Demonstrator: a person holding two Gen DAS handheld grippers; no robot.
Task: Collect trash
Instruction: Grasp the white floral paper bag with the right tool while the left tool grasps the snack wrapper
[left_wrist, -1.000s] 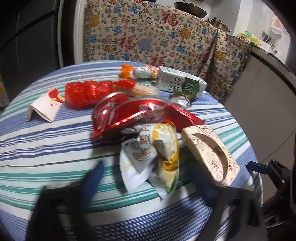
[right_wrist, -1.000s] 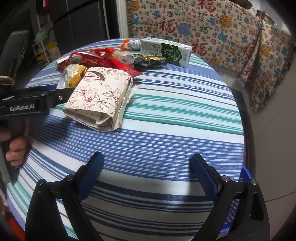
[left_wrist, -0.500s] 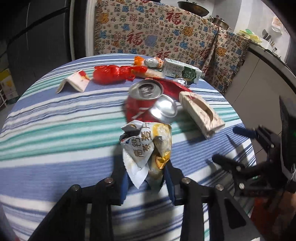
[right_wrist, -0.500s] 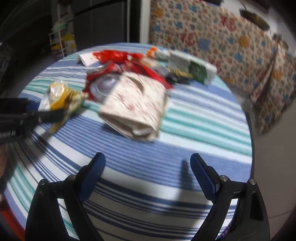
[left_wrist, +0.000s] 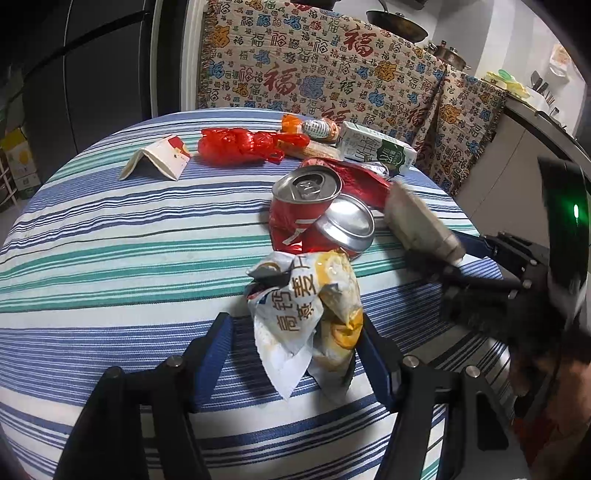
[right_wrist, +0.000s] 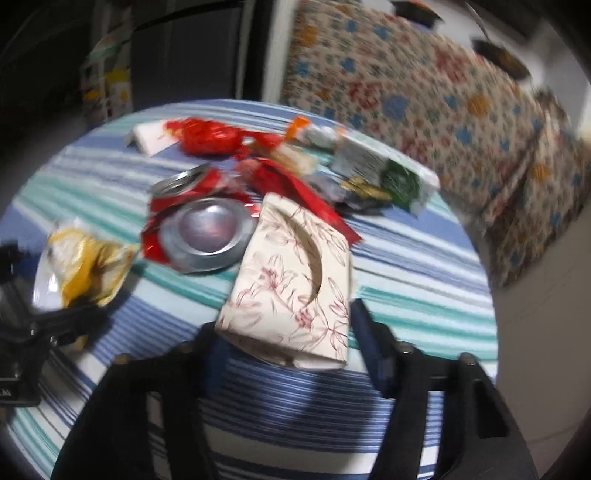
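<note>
The left gripper (left_wrist: 295, 339) opens around the snack wrapper (left_wrist: 306, 306). The right gripper (right_wrist: 284, 339), closing, straddles the floral box's (right_wrist: 291, 280) near end, seemingly not yet clamped.

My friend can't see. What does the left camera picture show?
The left gripper, jaws opening, straddles a crumpled snack wrapper on a striped table. Behind lie a crushed red can and more trash.

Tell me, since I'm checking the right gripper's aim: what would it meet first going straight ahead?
Most likely the flattened floral box, whose near edge already sits between the closing fingers of the right gripper. Blur hides whether they touch it.
</note>
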